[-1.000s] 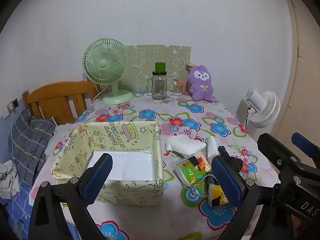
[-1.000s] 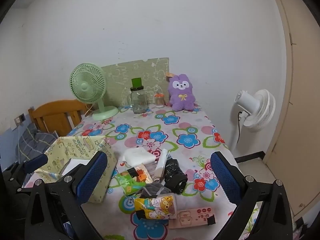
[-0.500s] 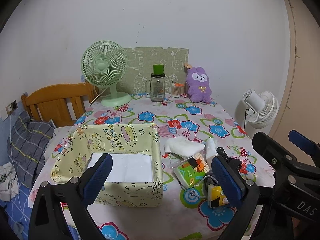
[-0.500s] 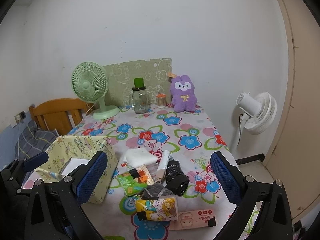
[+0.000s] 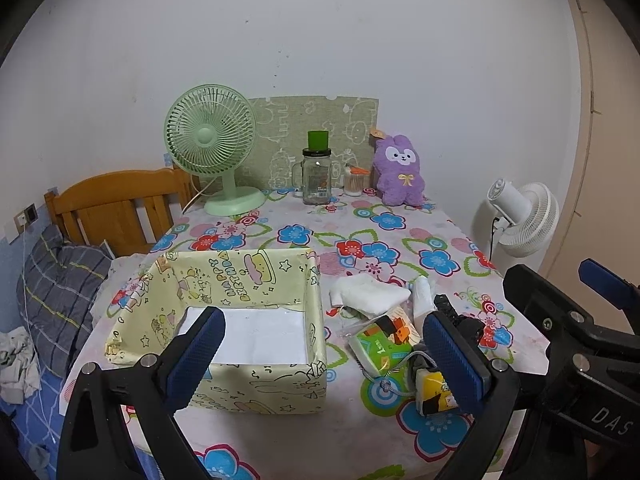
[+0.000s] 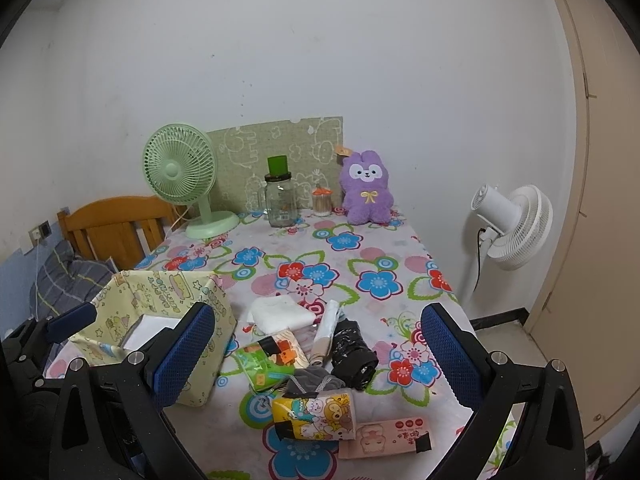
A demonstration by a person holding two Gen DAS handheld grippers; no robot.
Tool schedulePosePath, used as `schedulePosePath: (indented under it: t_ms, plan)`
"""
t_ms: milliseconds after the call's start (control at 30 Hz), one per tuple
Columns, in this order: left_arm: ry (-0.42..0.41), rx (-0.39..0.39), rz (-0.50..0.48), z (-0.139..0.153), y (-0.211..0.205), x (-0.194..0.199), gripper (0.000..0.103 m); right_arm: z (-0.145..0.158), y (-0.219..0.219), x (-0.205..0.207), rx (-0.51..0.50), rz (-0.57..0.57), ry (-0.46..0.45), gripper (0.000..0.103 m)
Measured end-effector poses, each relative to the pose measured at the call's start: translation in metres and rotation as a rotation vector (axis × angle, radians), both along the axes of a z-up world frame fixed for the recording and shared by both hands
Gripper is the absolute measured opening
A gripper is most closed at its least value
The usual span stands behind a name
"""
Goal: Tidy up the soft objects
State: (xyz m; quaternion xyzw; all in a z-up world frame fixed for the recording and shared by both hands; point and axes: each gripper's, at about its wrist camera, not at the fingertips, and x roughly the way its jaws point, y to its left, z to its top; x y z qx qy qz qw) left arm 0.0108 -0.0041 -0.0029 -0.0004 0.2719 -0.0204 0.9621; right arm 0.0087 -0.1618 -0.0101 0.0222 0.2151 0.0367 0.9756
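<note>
Both grippers, left [image 5: 320, 356] and right [image 6: 316, 352], raised slightly, jaws apart, empty; pale-yellow cartoon-print fabric box [image 5: 248, 280] unfilled; heap of soft packets [image 6: 308, 360] untouched.

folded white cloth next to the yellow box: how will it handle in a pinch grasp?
The folded white cloth looks soft and layered, so it will probably sag and may unfold if pinched at one edge. It likely weighs little, so a push would slide or bunch it rather than tip it. It seems to overlap the clear plastic bag, which may drag along.
</note>
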Motion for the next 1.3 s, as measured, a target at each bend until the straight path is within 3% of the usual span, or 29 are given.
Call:
schedulePosePath:
  t_ms: [1300]
  plan:
    - [-0.034,0.015,-0.014,0.0072,-0.0072,-0.0025,0.100,0.0093,-0.0037,-0.0040,0.006,0.003,-0.017,0.103]
